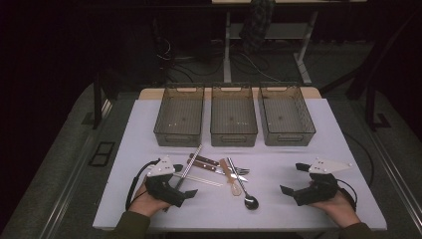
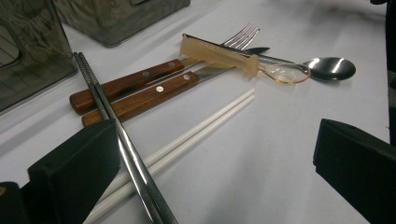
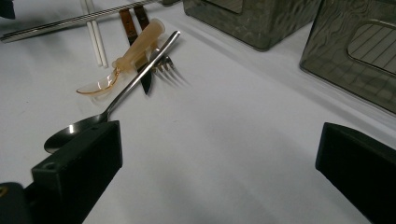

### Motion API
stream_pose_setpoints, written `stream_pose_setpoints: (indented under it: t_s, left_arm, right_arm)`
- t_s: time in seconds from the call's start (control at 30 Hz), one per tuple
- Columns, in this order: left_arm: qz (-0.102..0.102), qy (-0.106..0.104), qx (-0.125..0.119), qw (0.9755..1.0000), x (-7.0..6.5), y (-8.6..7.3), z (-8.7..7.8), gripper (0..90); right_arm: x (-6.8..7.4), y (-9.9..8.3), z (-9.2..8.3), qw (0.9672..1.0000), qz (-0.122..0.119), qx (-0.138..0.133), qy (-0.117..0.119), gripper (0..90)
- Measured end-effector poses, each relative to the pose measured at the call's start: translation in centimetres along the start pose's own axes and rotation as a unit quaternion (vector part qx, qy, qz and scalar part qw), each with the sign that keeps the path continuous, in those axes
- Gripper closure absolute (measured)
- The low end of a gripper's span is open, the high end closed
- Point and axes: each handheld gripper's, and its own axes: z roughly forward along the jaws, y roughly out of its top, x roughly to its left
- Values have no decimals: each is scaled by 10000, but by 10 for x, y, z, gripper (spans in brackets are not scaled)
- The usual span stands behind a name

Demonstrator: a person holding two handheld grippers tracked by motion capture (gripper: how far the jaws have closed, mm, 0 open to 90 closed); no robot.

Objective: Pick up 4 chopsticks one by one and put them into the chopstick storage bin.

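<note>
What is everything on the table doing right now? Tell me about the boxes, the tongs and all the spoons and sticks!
Left tongs: open, holding nothing.
Right tongs: open, holding nothing.
Three bins: upright, side by side, empty.
Metal chopsticks: lying across the white chopsticks.
White chopsticks: lying flat, side by side.
Clear plastic spoon: resting on top of the pile.
Metal spoon: lying bowl up.
Fork: lying flat.
Knife: lying flat beside the fork.

Dim room; the white worktop [image 1: 298,134] is lit from above, its surroundings nearly black. Soft shadows, glare on the spoon [image 2: 334,68], slight blur at close range.
</note>
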Motion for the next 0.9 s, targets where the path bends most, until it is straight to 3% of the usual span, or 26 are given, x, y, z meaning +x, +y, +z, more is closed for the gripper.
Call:
stream_pose_setpoints:
  t_s: [0.37,0.5,0.9]
  left_arm:
    - [6,218,127,9997,2,1,-1,14]
    - [-89,351,197,9991,9,0,0,43]
    - [-169,695,251,9971,25,3,2,230]
  right_arm:
    - [-3,-2,-2,10000,33,-33,-52,5]
    - [-4,-1,-3,9999,62,-85,-75,4]
    - [-4,0,-1,9999,39,-59,-89,5]
